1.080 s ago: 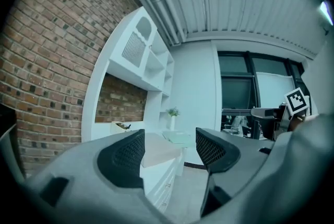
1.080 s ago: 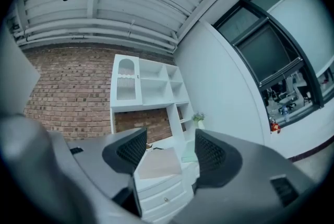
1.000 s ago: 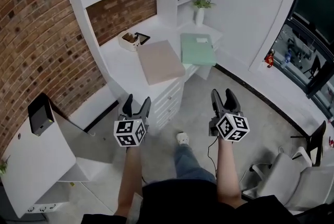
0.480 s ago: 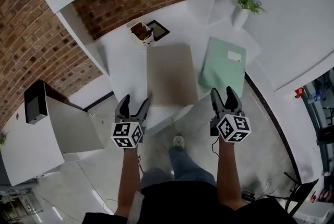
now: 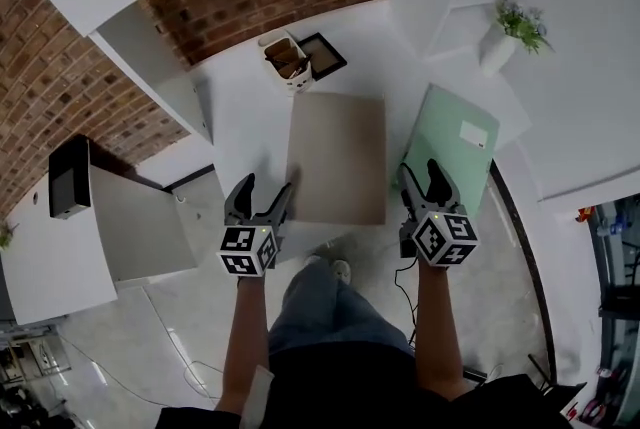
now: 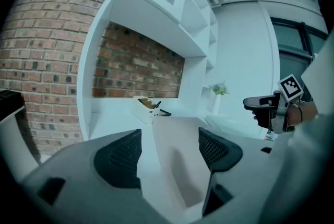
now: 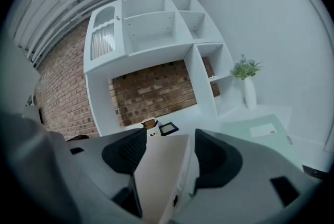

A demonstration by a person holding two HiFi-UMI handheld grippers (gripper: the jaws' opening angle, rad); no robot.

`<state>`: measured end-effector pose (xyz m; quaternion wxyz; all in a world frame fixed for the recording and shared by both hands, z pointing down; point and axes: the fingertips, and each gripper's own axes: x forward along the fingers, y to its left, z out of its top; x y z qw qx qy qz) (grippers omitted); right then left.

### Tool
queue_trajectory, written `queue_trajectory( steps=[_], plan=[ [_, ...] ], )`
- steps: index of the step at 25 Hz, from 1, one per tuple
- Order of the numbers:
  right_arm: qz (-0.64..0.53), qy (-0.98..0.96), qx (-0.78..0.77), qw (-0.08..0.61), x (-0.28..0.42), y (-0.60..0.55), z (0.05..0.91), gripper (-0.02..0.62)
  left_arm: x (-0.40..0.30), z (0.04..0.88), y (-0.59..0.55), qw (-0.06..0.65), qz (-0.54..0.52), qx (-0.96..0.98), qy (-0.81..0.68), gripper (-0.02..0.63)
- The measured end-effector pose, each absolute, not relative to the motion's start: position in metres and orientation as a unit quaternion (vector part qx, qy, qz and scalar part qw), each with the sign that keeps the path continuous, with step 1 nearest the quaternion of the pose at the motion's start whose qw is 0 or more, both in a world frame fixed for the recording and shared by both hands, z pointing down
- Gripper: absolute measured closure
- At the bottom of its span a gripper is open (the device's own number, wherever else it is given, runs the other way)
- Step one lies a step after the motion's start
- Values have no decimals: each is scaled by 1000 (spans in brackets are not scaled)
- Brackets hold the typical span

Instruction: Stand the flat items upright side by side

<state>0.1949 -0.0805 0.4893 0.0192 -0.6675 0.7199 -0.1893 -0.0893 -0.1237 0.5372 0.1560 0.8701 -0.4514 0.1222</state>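
While flat, beige folder (image 5: 337,157) (organiser (image 5: 285,59) behind)

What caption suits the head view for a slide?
Left gripper, empty jaws just opening, and open right gripper hover before a desk where a beige folder and a green folder lie flat.

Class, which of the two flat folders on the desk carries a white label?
The green folder, nearest the potted plant; the beige folder is plain.

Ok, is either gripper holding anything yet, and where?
Nothing is held. The left gripper has just been opening its jaws; the right gripper has its apart. Both are empty; the beige folder and green folder lie flat on the desk, untouched.
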Motion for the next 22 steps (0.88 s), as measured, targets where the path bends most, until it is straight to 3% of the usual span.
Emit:
queue_trajectory(
  steps=[8,22],
  plan=[
    [-256,734,-628,-34,185,-120,509,325,-57,544,-164,193,173,874,-410,293],
    [-410,702,-557,-168,168,-161,598,262,-24,609,-210,321,280,830,-360,279]
  ],
)
